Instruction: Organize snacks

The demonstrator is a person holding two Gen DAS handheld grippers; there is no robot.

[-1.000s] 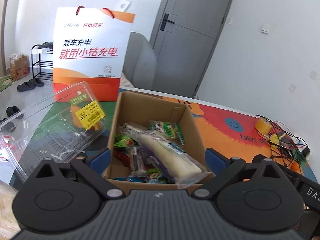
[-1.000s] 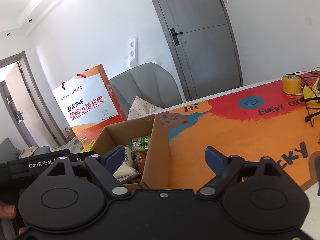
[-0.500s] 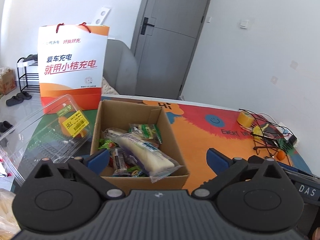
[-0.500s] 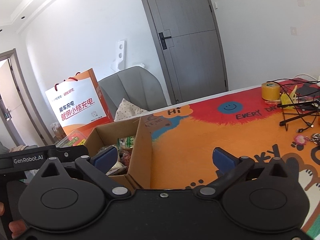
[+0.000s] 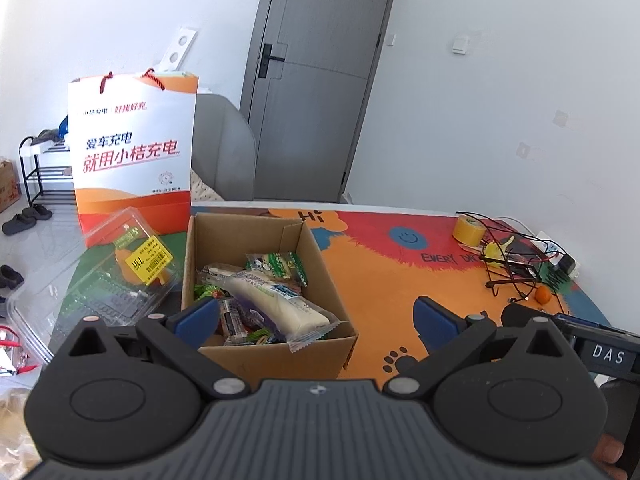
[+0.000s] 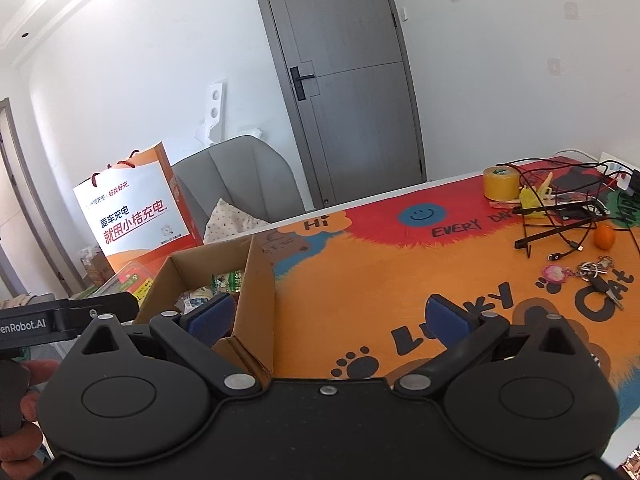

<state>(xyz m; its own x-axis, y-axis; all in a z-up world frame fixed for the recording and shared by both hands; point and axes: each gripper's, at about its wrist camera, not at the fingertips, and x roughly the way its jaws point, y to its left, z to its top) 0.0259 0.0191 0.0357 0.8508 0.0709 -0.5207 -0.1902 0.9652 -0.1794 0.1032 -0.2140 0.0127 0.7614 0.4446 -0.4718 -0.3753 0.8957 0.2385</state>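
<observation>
1. Filling the lower centre of the left wrist view, the left gripper (image 5: pixel 316 318) has its blue-padded jaws spread wide and grasps nothing.
2. Between and just above those jaws sits an open cardboard box (image 5: pixel 256 232) on a colourful orange table mat (image 5: pixel 400 280).
3. Inside the box lie several wrapped snacks; a long pale bread roll in clear wrap (image 5: pixel 276 306) lies on top, its wrapper end hanging over the box's near rim, and a green packet (image 5: pixel 286 262) lies behind it.
4. At the left of the box, a clear plastic clamshell container (image 5: pixel 100 280) with a yellow price label lies open.
5. Behind it, in the upper left, stands an orange and white paper gift bag (image 5: pixel 132 156).
6. At the right edge of this frame are a roll of yellow tape (image 5: pixel 469 229), tangled cables and a small orange fruit (image 5: pixel 543 294).
7. In the right wrist view, the right gripper (image 6: pixel 328 318) is likewise released, jaws wide apart and empty.
8. Its left pad sits low in the frame at the box's near right corner (image 6: pixel 256 280); whether they touch cannot be told.
9. A keyring with keys (image 6: pixel 592 274) lies on the mat at the right.
</observation>
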